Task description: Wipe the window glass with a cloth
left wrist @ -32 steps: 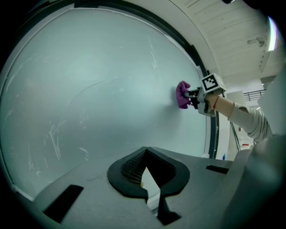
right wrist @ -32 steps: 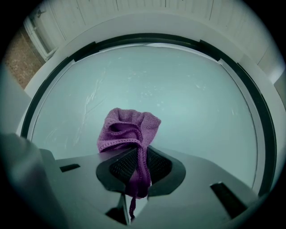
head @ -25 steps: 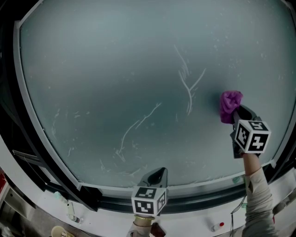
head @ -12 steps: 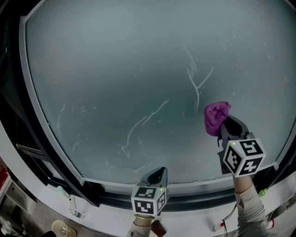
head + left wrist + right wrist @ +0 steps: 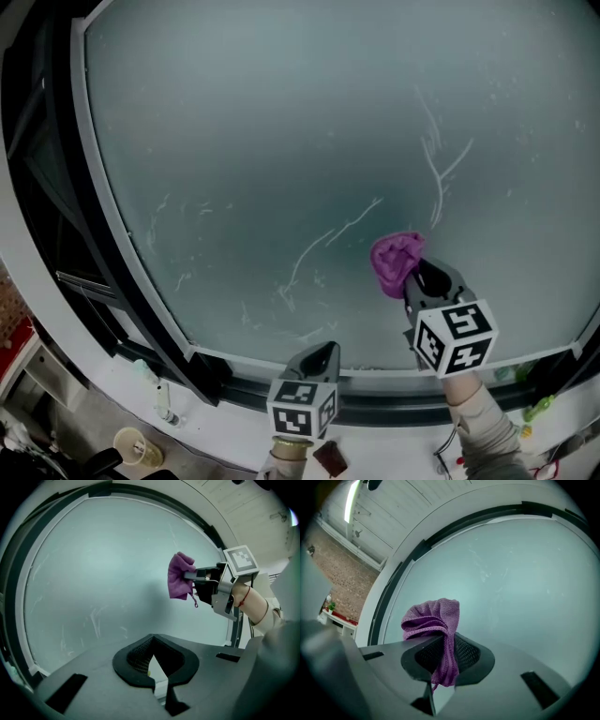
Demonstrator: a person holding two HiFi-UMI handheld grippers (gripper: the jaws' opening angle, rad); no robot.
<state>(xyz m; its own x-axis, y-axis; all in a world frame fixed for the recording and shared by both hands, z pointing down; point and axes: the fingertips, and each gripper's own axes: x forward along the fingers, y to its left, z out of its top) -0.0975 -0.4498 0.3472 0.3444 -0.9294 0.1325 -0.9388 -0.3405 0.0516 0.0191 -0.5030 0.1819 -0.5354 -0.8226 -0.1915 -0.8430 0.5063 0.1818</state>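
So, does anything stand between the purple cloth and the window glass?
Nothing visible does. The right gripper holds the purple cloth up at the window glass, with only bare pane around it. The left gripper sits lower and to its left, out of the way.

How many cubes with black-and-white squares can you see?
2. One cube is on the left gripper, bottom middle; the other is on the right gripper, which holds the purple cloth by the glass. None seems hidden.
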